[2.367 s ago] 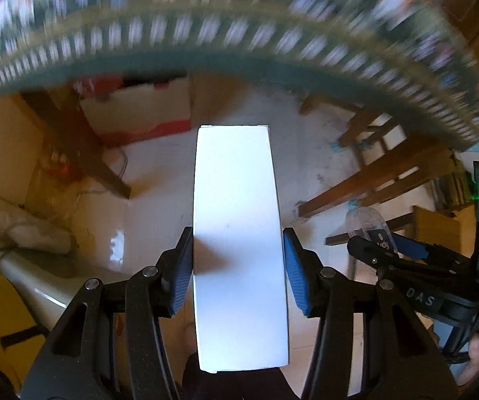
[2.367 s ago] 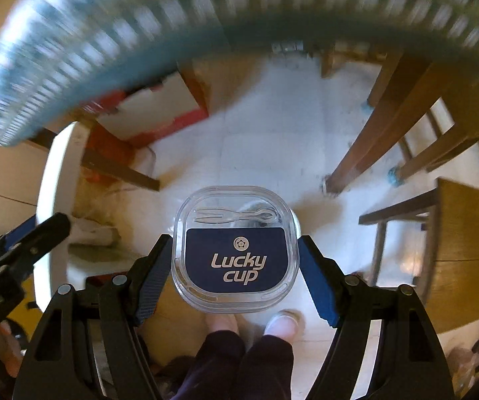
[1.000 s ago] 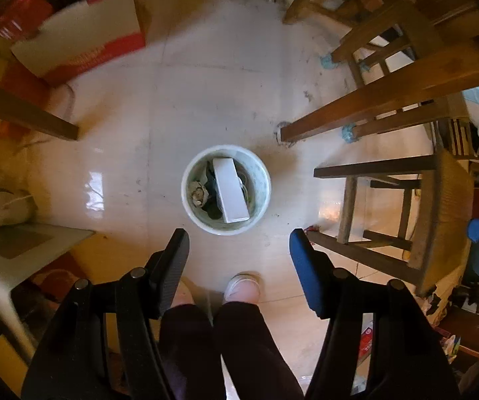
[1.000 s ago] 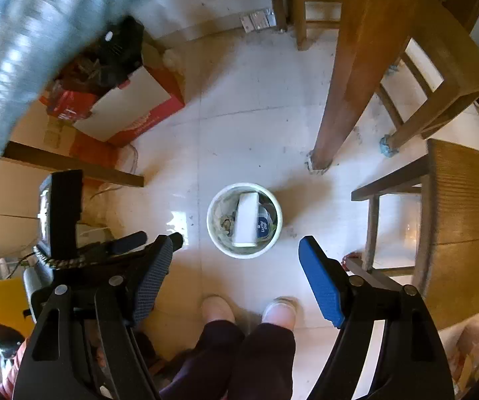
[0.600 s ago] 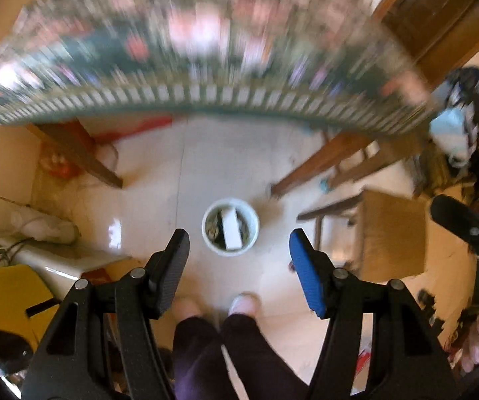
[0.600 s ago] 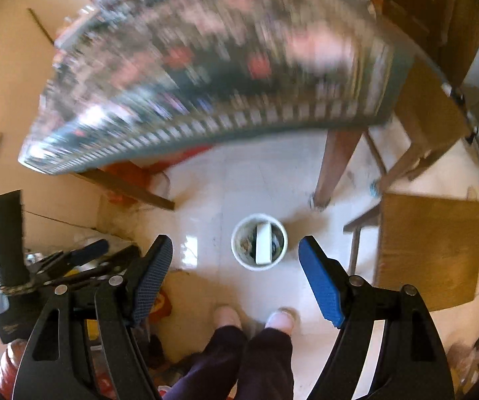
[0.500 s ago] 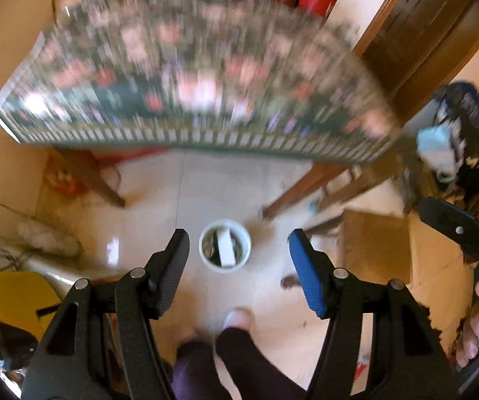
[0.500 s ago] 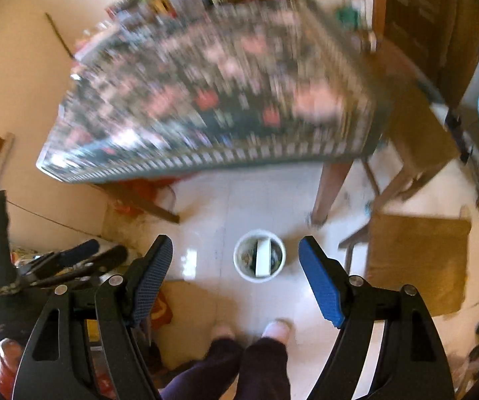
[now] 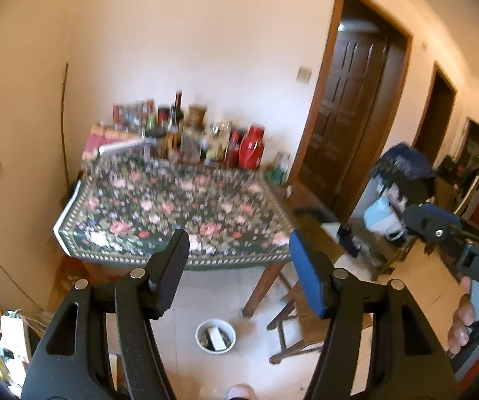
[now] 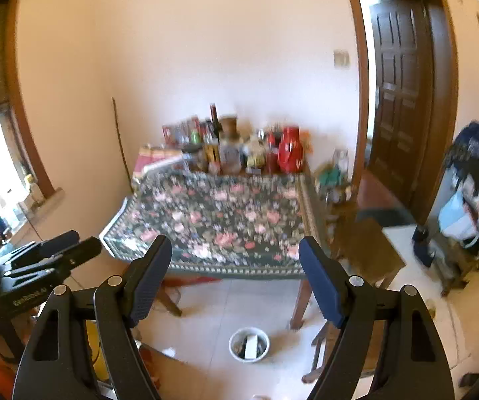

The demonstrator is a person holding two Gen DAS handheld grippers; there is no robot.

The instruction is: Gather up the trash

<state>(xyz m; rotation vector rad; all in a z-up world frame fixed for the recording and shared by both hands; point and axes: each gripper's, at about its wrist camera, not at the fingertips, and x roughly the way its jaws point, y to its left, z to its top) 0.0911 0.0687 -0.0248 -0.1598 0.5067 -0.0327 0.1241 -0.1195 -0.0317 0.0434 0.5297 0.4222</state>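
A small white bin (image 9: 200,340) stands on the tiled floor far below, near a table leg, with a white box (image 9: 218,336) lying among its contents. The right wrist view shows the same bin (image 10: 233,348) and box (image 10: 250,346). My left gripper (image 9: 237,236) hangs high above the floor; its jaws are opening with nothing between them. My right gripper (image 10: 235,241) is open and empty at a similar height. Each gripper shows at the edge of the other's view: the right gripper (image 9: 439,230) and the left gripper (image 10: 49,253).
A table under a dark floral cloth (image 9: 172,206) stands ahead against the wall, with several bottles and jars (image 9: 189,136) along its back edge. A wooden chair (image 9: 301,315) stands right of the bin. Dark wooden doors (image 9: 346,116) are at the right.
Both grippers have risen a long way and tilted up from the floor. The bin has shrunk to a small shape low in both views, and the table top and wall have come into sight.
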